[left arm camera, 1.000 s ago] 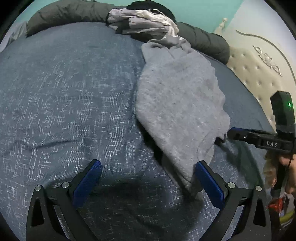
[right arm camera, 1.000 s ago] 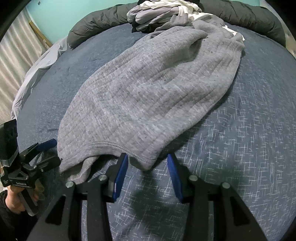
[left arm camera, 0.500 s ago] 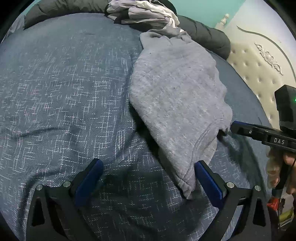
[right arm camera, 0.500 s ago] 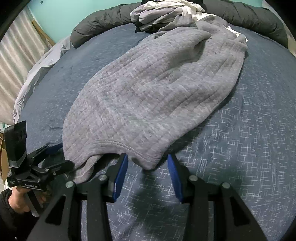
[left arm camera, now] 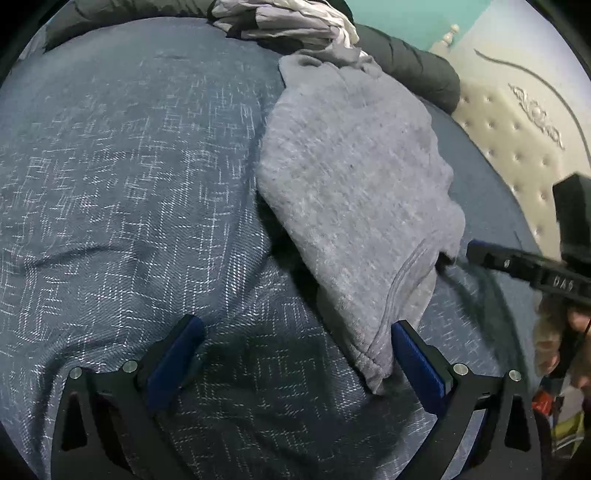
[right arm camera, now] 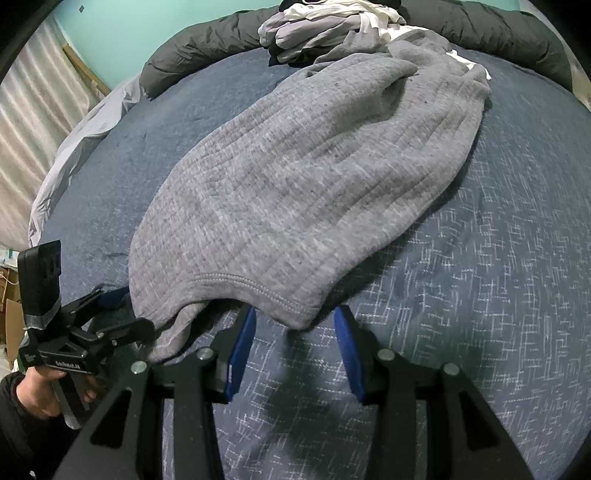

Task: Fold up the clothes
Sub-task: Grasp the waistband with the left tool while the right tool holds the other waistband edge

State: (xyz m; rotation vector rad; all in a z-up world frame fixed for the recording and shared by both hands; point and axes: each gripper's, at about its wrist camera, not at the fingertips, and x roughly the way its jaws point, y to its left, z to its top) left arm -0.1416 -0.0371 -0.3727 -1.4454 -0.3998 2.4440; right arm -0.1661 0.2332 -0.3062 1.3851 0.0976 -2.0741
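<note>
A grey knit sweater (left arm camera: 354, 192) lies lengthwise on the blue patterned bed cover (left arm camera: 129, 184), its stitched hem towards me. My left gripper (left arm camera: 295, 363) stands wide open low over the cover, and the sweater's near hem corner lies just inside its right finger without being pinched. In the right wrist view the sweater (right arm camera: 314, 192) fills the middle. My right gripper (right arm camera: 295, 350) is open, with the other hem corner hanging at its fingertips, untouched by the pads. The left gripper (right arm camera: 118, 314) shows at the lower left beside the hem, and the right gripper (left arm camera: 476, 251) shows at the sweater's right edge.
A pile of light crumpled clothes (right arm camera: 325, 26) sits at the far end of the bed on a dark padded cover (right arm camera: 207, 48). A tufted cream headboard (left arm camera: 517, 147) stands to the right, and a curtain (right arm camera: 29, 129) hangs on the left. A hand (right arm camera: 40, 395) holds the left gripper.
In the right wrist view the left gripper has come closer to the sweater's hem corner. The right gripper has shifted slightly sideways along the hem. Neither gripper's jaw width has changed.
</note>
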